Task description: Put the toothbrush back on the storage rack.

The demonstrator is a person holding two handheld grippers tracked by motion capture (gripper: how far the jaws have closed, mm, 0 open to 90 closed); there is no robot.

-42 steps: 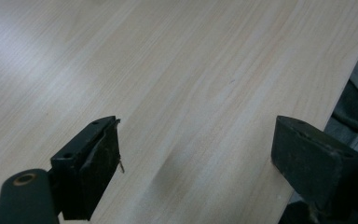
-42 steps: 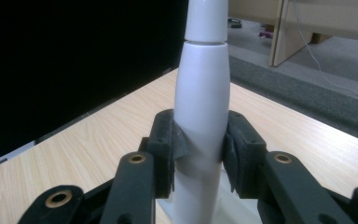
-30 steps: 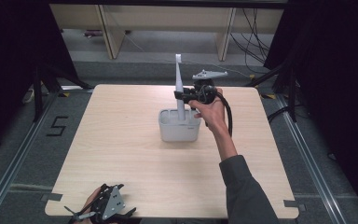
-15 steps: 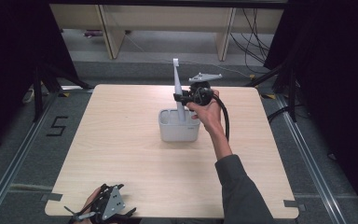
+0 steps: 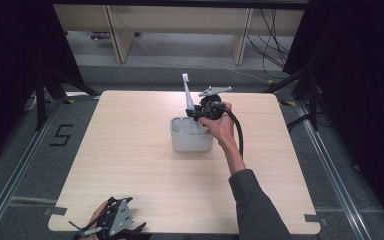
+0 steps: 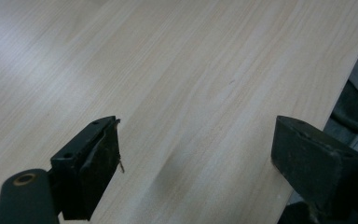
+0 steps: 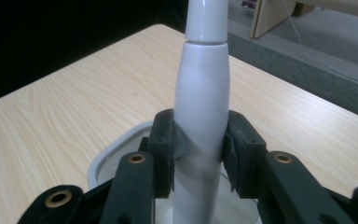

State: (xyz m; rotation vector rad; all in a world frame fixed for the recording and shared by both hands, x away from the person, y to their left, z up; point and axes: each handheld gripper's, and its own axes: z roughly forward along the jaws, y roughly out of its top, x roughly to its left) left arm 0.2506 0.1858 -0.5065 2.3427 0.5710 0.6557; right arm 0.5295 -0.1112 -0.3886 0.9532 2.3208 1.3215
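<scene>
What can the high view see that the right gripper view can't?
High view alone: the left gripper at the table's near edge, and the whole white rectangular plastic holder. Right gripper view alone: black jaws clamped tight on the white plastic brush handle. Both: the right gripper, that handle, the holder and the light wooden table.

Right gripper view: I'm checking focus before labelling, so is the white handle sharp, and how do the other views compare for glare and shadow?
Right gripper view: white handle fairly sharp between the right gripper pads, background floor soft. Left gripper view: pale glare on the table top left, faint shadow between the jaws. High view: table evenly lit, surroundings dark, white holder small but clear.
</scene>
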